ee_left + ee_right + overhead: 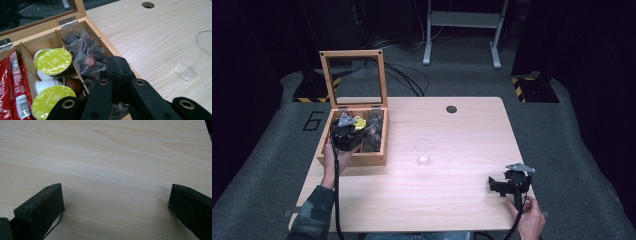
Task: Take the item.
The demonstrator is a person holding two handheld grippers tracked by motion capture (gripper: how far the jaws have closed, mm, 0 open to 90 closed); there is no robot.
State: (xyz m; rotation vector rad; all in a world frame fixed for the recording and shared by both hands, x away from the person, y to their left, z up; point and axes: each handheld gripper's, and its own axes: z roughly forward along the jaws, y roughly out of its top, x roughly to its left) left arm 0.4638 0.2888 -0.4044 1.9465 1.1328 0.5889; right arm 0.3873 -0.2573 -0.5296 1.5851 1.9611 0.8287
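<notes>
Black left gripper point(117, 75) fingers pressed together over crinkly tea bags point(86, 56); right gripper point(116, 202) fingers apart.

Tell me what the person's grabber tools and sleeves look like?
Both grippers are black. The left gripper has flat, blocky jaws on bars with round metal rivet holes. The right gripper has thick, square-edged black jaws. In the high view each carries a grey three-cornered plate on top and trails a black cable back toward the person. The left sleeve is dark with a mottled pattern.
</notes>
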